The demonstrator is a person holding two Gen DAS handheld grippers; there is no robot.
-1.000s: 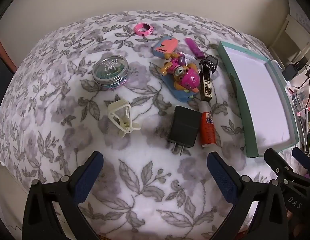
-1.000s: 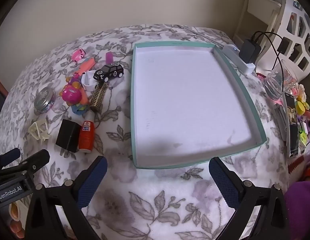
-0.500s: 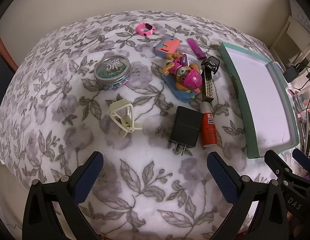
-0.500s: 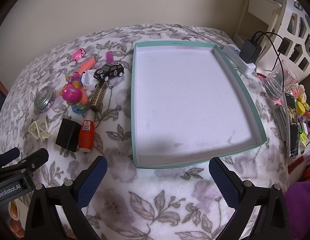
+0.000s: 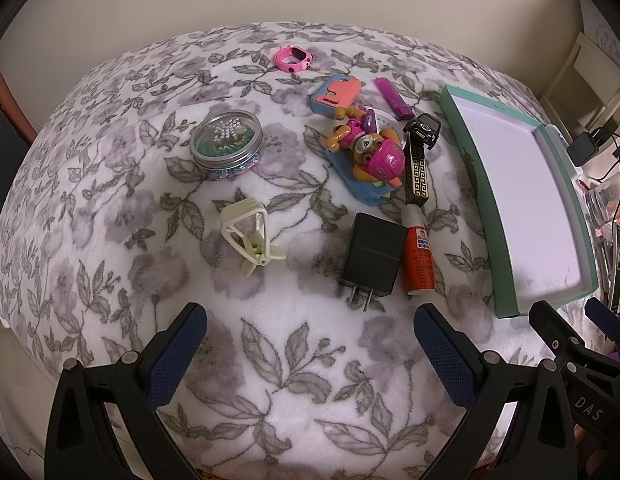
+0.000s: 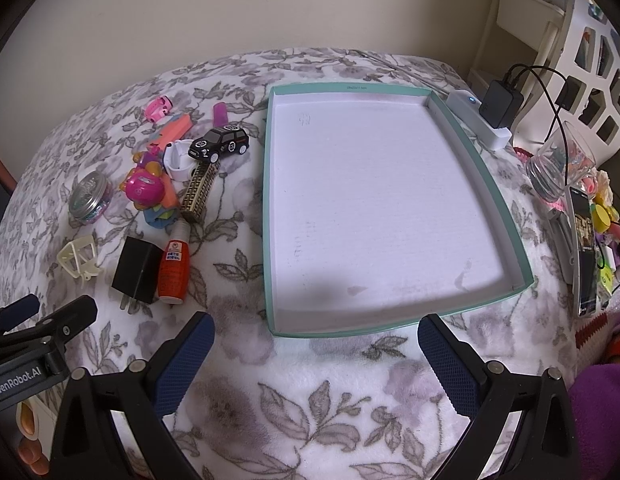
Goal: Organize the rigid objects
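We are logging one teal tray (image 6: 521, 280), lying bare on the floral blanket (image 6: 310, 400). Left of it: one lidded tin (image 5: 226, 143) holding beads, one charger (image 5: 373, 254), one glue bottle (image 5: 419, 258), one toy car (image 6: 220, 143). Both grippers, left (image 5: 310, 334) and right (image 6: 315, 338), are hovering, fingers spread, holding nothing.

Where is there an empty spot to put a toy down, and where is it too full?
The teal tray is bare inside: the biggest free spot. The blanket between the left gripper and the black charger is free too. It is crowded from the charger and orange glue bottle up to the pink pup toy and black toy car.
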